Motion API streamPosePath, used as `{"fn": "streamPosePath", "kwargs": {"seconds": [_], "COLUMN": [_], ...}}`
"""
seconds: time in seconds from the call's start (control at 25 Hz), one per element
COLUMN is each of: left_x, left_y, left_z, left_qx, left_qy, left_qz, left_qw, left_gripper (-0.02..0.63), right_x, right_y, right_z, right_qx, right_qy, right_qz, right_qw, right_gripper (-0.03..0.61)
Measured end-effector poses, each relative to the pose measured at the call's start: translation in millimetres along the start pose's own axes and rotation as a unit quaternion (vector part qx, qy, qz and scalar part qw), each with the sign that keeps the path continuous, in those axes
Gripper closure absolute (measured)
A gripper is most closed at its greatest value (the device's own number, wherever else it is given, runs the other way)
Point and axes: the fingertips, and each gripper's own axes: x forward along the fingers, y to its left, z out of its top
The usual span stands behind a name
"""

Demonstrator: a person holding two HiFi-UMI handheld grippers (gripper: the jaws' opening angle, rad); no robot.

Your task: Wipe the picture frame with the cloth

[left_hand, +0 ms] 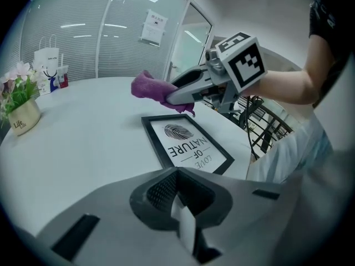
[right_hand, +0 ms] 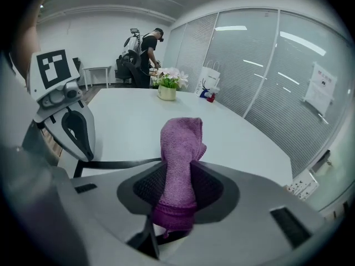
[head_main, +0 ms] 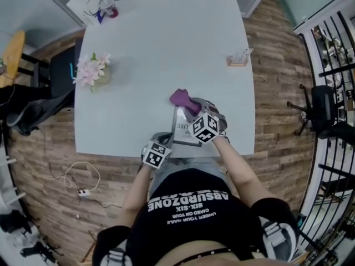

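Flower pot [head_main: 93, 73]: is standing at 9 o'clock on the table [head_main: 166, 43], well apart from the work, so it is not posing any risk.
Left gripper [left_hand: 178, 198]: is resting at 6 o'clock, at the near table edge, just beside the frame. Its jaws are lying together and gripping nothing, so it is not steadying anything.
Picture frame [left_hand: 186, 143]: is lying flat at 6 o'clock on the table, close to the near edge. Nothing is pinning it, so a stroke pulled toward 6 o'clock is likely pushing it over the edge.
Cloth [right_hand: 180, 148]: is hanging bunched over the frame's 12 o'clock end. I cannot tell whether it is touching the frame. With such a small bunch, the hard jaw tips are risking a scrape on the glass.
Right gripper [right_hand: 175, 201]: its jaws are clamping the cloth's lower part. If this hold is weak, friction is possibly dragging the cloth out.
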Motion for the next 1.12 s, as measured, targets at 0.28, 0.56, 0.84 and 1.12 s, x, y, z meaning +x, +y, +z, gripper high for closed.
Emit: {"fn": "streamPosePath", "kwargs": {"seconds": [0.28,0.56,0.84,1.12], "left_x": [5.5,5.4,6.0,6.5], "left_y": [3.7,3.8,3.2,2.2], "left_z": [-4.3,-3.7,-4.9,-5.0], "left_qx": [-0.004,-0.005,0.007,0.016], "left_qy": [0.013,0.015,0.009,0.005], "left_qz": [0.003,-0.007,-0.004,0.008], "left_qw": [0.9999,0.9999,0.9999,0.9998], "left_gripper": [0.598,0.598,0.598,0.598], "right_x": [34.0,42.6,46.8,47.1], "right_y": [5.4,8.1,14.2,16.5], "right_z": [-21.8,-27.1,-26.4,-26.8], "right_qx": [-0.014,-0.006,-0.008,-0.001], "right_qy": [0.044,0.05,0.053,0.049], "right_qz": [0.026,0.029,0.035,0.025], "right_qw": [0.999,0.998,0.998,0.999], "right_gripper": [0.439,0.439,0.439,0.44]}}
